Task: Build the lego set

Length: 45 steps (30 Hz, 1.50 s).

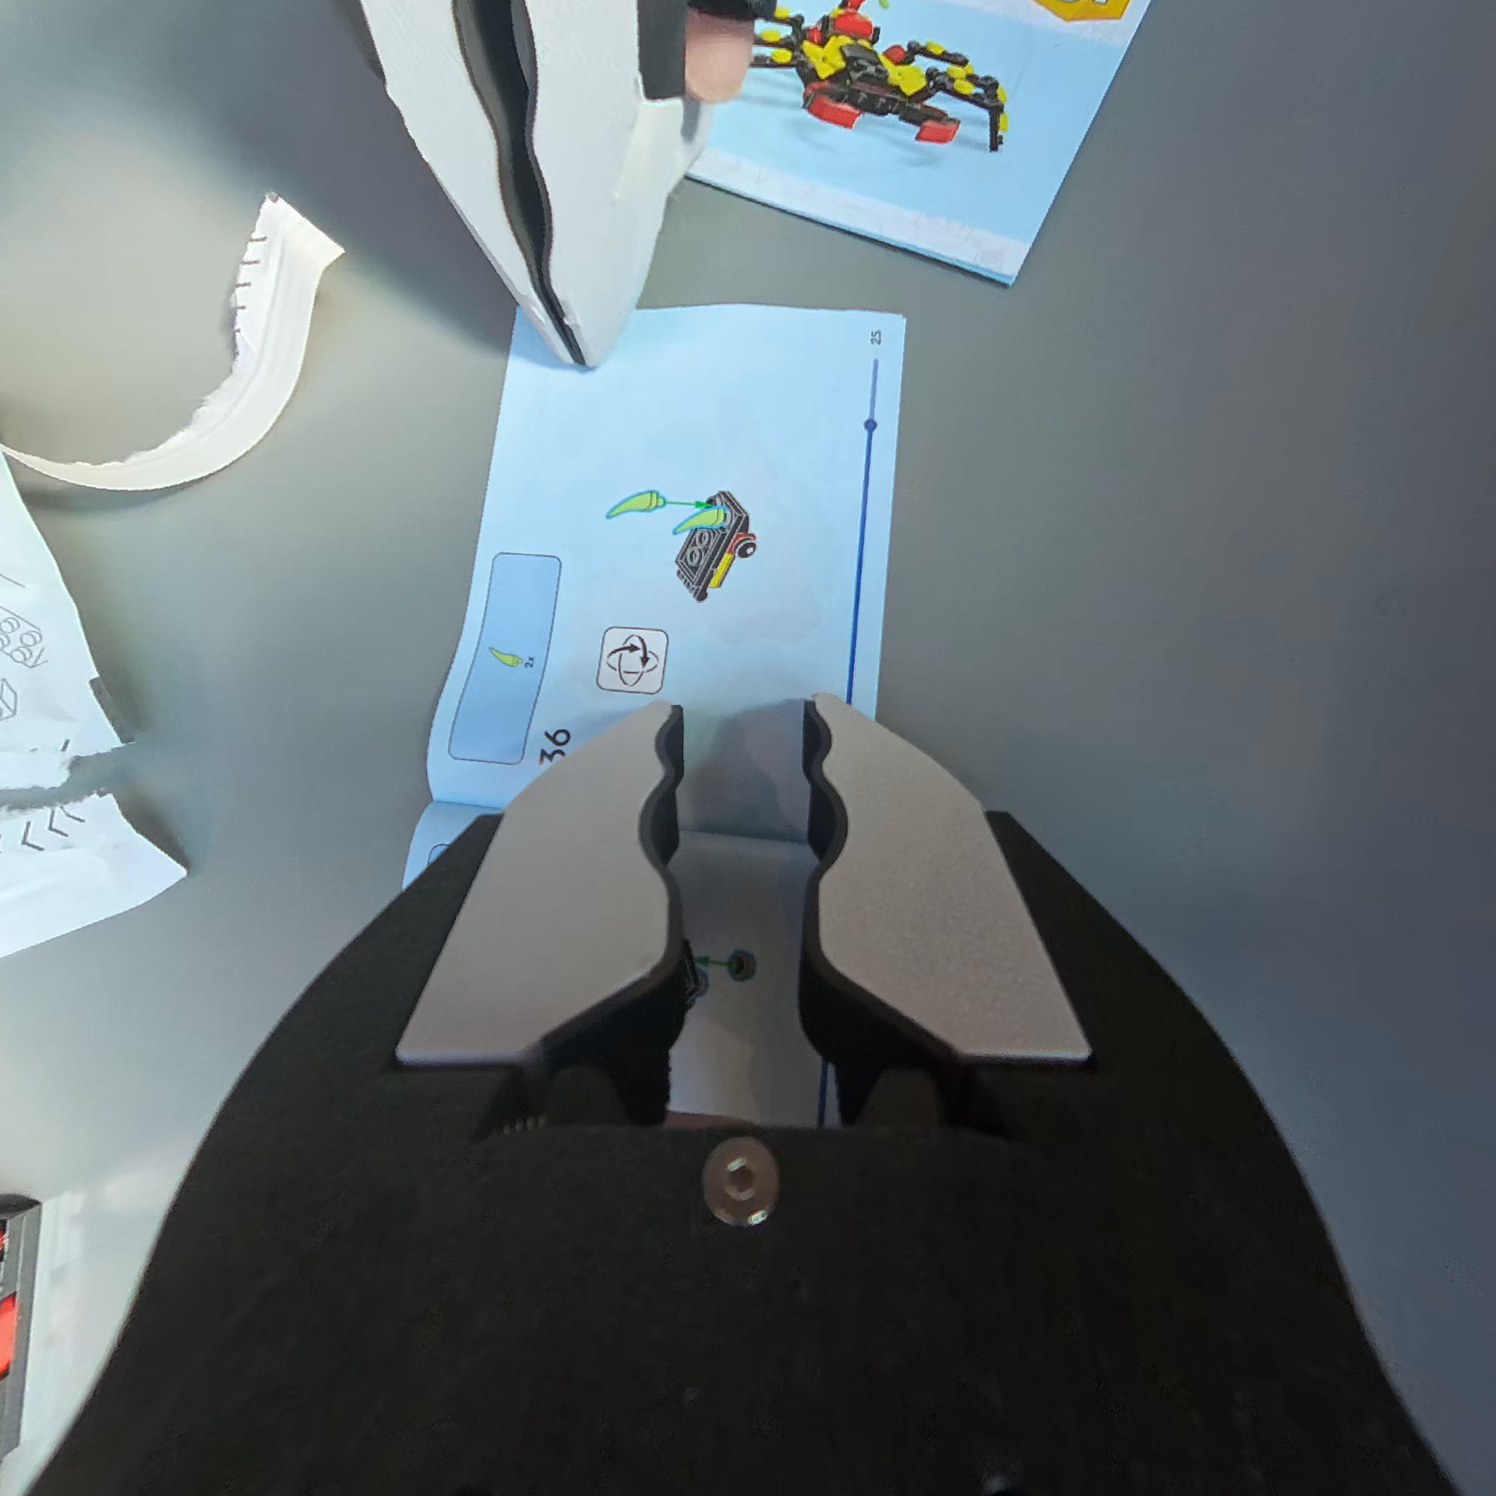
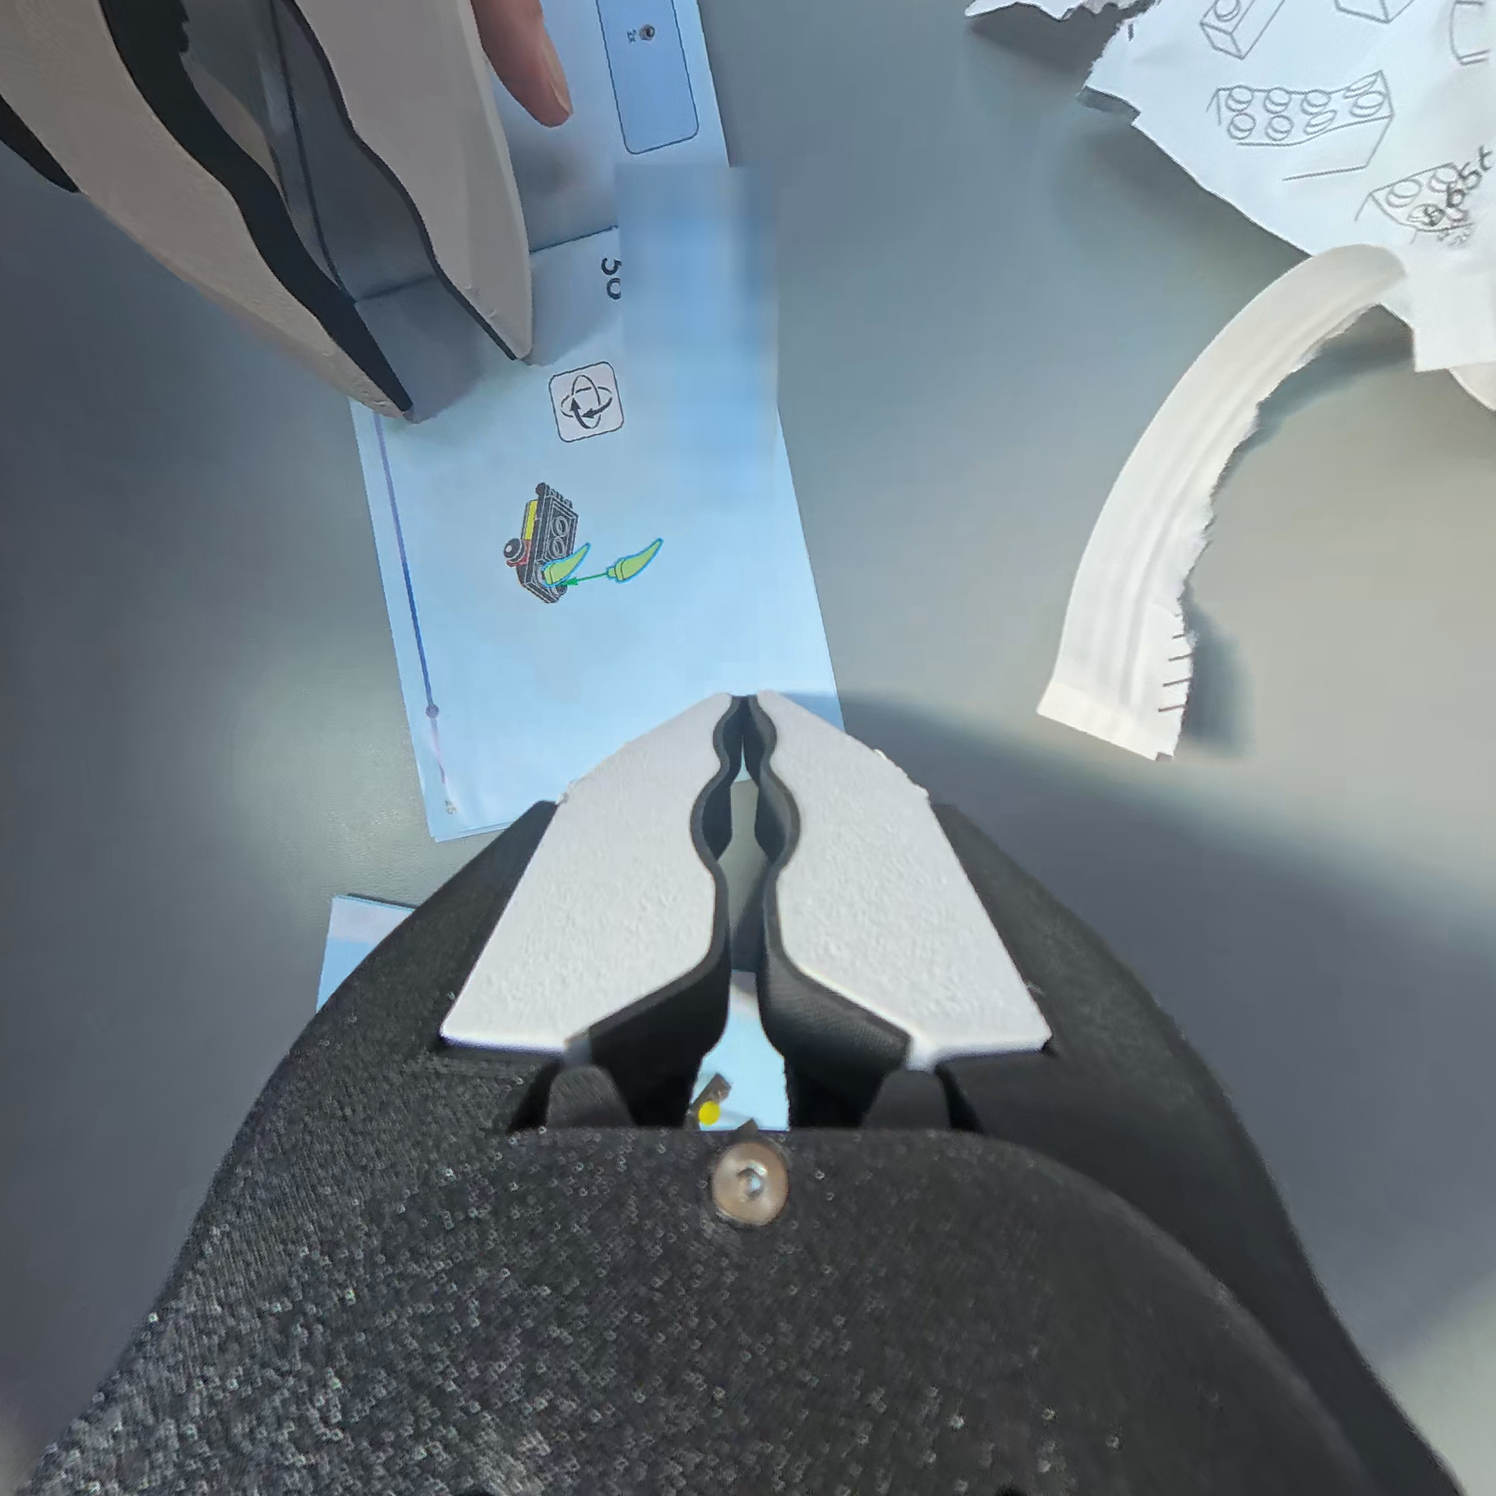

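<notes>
Grey tabletop (image 1: 1214, 567) carries the open instruction booklet (image 1: 728, 421) between both grippers. Left gripper (image 1: 743, 712) hovers over it, jaws apart, empty; right gripper (image 2: 743, 703) is closed on nothing. Torn paper bag (image 2: 1336, 121) lies nearby.

Pale blue instruction booklet (image 1: 704, 453), grey table (image 1: 1214, 567), white torn paper (image 1: 243, 388)

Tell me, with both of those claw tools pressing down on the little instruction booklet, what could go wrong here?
1. The right gripper is shut and the left gripper is open, both over the open booklet; sliding either could crease or tear the thin page.
2. The grippers cover parts of the page, so the build step may be misread.
3. Torn paper packaging lies beside it and could get dragged along.
</notes>
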Available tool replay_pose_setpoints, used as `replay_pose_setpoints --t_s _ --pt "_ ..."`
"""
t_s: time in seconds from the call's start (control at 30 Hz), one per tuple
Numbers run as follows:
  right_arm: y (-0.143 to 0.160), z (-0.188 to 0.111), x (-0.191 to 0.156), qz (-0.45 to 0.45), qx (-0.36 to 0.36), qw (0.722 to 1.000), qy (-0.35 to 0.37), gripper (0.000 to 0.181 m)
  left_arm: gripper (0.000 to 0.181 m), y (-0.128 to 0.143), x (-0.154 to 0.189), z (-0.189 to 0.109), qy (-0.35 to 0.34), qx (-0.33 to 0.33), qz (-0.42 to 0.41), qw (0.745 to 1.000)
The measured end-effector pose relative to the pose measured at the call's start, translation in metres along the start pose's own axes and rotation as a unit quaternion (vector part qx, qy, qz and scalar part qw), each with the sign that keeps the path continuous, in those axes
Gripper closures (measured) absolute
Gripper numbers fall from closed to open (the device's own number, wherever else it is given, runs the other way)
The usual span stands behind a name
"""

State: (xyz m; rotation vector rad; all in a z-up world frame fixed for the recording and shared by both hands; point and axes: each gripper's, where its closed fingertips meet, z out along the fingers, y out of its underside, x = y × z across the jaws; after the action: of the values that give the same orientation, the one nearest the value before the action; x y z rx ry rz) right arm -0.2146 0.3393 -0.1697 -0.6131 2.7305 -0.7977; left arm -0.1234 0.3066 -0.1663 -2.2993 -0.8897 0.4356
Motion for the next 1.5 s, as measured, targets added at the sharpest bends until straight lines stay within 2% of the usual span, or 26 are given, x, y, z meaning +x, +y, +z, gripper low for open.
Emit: replay_pose_setpoints --t_s 0.1,0.17,0.23,0.37,0.43,0.53,0.63,0.73,0.9,1.1,1.23,1.4,1.5 --pt "0.000 -0.001 0.002 -0.020 -0.016 0.998 0.051 0.168 0.152 0.000 -0.001 -0.001 -0.010 0.000 0.002 1.000" --pt "0.005 -0.005 0.001 -0.015 -0.023 0.997 0.073 0.160 0.145 0.000 -0.008 -0.006 -0.039 0.001 0.010 0.999" --pt "0.005 -0.004 -0.004 -0.021 -0.012 0.997 0.075 0.170 0.145 -0.002 -0.015 -0.016 -0.051 0.013 -0.007 0.999" --pt "0.004 -0.003 -0.005 -0.029 -0.016 0.996 0.087 0.173 0.146 0.019 -0.027 -0.024 -0.059 -0.026 -0.038 0.997" --pt "0.000 0.000 -0.007 -0.027 -0.008 0.996 0.081 0.173 0.159 0.025 -0.026 -0.021 -0.050 -0.034 -0.049 0.997" --pt "-0.013 0.009 -0.012 -0.034 0.001 0.997 0.073 0.171 0.167 0.023 -0.022 -0.017 -0.038 -0.023 -0.054 0.998" --pt "-0.032 0.020 -0.017 -0.043 0.015 0.997 0.063 0.167 0.168 0.022 -0.022 -0.017 -0.039 -0.025 -0.051 0.998" --pt "-0.057 0.024 -0.023 -0.036 0.060 0.997 0.039 0.166 0.167 0.021 -0.022 -0.018 -0.046 -0.019 -0.055 0.997" --pt "-0.090 0.005 -0.023 -0.012 0.149 0.988 0.025 0.164 0.165 0.017 -0.028 -0.041 -0.075 0.010 -0.058 0.995" --pt "-0.105 -0.002 -0.028 -0.023 0.163 0.986 0.022 0.160 0.163 0.034 -0.036 -0.064 -0.086 0.007 -0.078 0.993" --pt "-0.134 -0.006 -0.031 -0.015 0.210 0.977 0.014 0.158 0.164 0.036 -0.046 -0.076 -0.098 0.037 -0.115 0.988" --pt "-0.159 -0.001 -0.033 -0.019 0.243 0.969 0.030 0.153 0.165 0.050 -0.045 -0.079 -0.084 0.003 -0.100 0.991" --pt "-0.168 -0.002 -0.035 0.001 0.273 0.962 0.027 0.153 0.165 0.053 -0.047 -0.082 -0.086 0.007 -0.099 0.991"
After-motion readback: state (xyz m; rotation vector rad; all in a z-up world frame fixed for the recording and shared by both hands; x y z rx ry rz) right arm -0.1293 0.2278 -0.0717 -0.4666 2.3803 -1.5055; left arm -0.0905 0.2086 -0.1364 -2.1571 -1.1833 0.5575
